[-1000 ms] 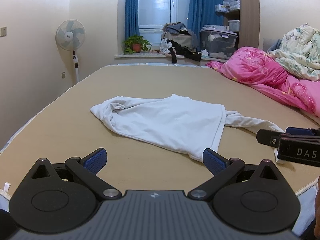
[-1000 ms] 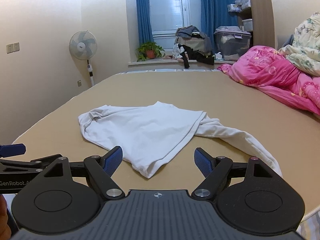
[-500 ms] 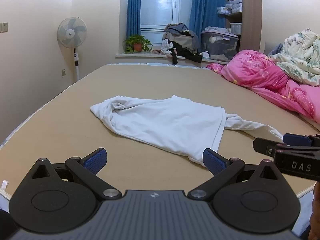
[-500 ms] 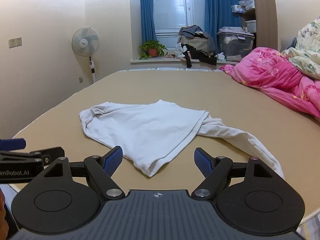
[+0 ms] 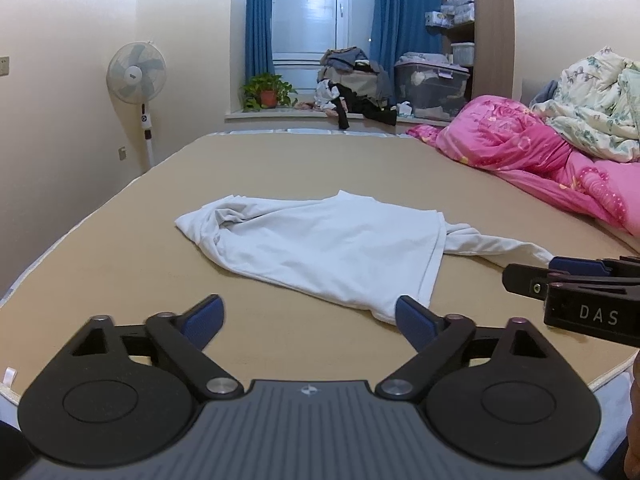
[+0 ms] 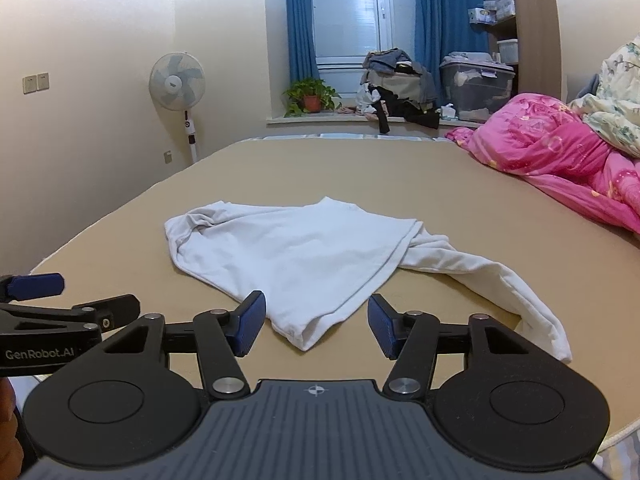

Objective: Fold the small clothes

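Observation:
A small white garment (image 5: 328, 244) lies crumpled and unfolded on the tan bed surface (image 5: 280, 168); it also shows in the right wrist view (image 6: 304, 252), with one long part trailing to the right (image 6: 516, 284). My left gripper (image 5: 310, 320) is open and empty, held above the bed's near edge, its right pad near the garment's nearest corner. My right gripper (image 6: 316, 326) is open and empty, with the garment's nearest corner (image 6: 304, 338) showing between its blue pads. Each gripper shows at the side of the other's view.
A pink quilt (image 5: 532, 160) and a floral quilt (image 5: 592, 116) are piled along the bed's right side. A standing fan (image 5: 138, 80) is by the left wall. A potted plant (image 5: 268, 94), clothes and a storage box (image 5: 430, 88) sit on the window sill.
Both grippers have moved forward a little toward the garment. The right gripper's pads have come closer together but stay open. The garment has not moved.

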{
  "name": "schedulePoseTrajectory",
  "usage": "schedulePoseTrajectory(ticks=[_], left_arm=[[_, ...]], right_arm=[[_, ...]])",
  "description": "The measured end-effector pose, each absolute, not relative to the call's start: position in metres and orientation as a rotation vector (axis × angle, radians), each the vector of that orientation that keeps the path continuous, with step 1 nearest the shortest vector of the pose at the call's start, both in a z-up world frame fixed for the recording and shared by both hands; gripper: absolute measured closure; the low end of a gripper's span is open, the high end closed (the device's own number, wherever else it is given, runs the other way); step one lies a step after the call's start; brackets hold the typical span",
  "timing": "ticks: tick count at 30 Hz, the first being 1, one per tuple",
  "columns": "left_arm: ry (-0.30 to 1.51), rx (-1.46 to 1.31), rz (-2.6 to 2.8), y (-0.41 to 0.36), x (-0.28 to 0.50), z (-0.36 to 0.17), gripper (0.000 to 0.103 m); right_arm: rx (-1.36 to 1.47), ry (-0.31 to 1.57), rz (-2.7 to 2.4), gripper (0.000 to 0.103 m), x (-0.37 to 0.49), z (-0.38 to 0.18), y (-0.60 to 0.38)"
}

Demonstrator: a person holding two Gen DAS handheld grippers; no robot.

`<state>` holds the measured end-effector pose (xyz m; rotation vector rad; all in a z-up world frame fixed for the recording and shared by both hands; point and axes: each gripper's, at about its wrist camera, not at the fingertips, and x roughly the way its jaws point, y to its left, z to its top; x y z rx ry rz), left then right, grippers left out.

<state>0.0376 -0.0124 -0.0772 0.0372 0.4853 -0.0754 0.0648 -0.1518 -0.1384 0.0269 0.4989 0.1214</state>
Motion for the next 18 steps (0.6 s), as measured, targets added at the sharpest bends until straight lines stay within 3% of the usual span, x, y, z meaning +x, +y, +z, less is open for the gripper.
schedulePoseTrajectory(ticks=[8,10,11,12,15,17,18], left_arm=[[0.472,0.105,-0.064,-0.021,0.039,-0.086,0.014],[0.479,0.117,-0.059,-0.022,0.036,-0.088,0.018],[0.481,0.128,-0.06,-0.022,0.036,-0.09,0.024],[0.481,0.142,-0.062,-0.024,0.035,-0.092,0.037],[0.51,0.171,-0.074,-0.026,0.04,-0.098,0.062],[0.558,0.154,-0.083,-0.024,0.053,-0.1,0.074],[0.58,0.142,-0.086,-0.023,0.061,-0.101,0.074]], right_arm=[[-0.029,0.491,0.171,0.043,0.064,-0.135,-0.149],[-0.003,0.47,0.184,0.038,0.067,-0.123,-0.156],[0.011,0.45,0.191,0.036,0.071,-0.116,-0.162],[0.014,0.427,0.194,0.032,0.075,-0.109,-0.169],[-0.02,0.38,0.149,0.031,0.097,-0.098,-0.191],[0.004,0.374,0.108,0.036,0.112,-0.1,-0.211],[0.019,0.378,0.089,0.049,0.117,-0.106,-0.222]])
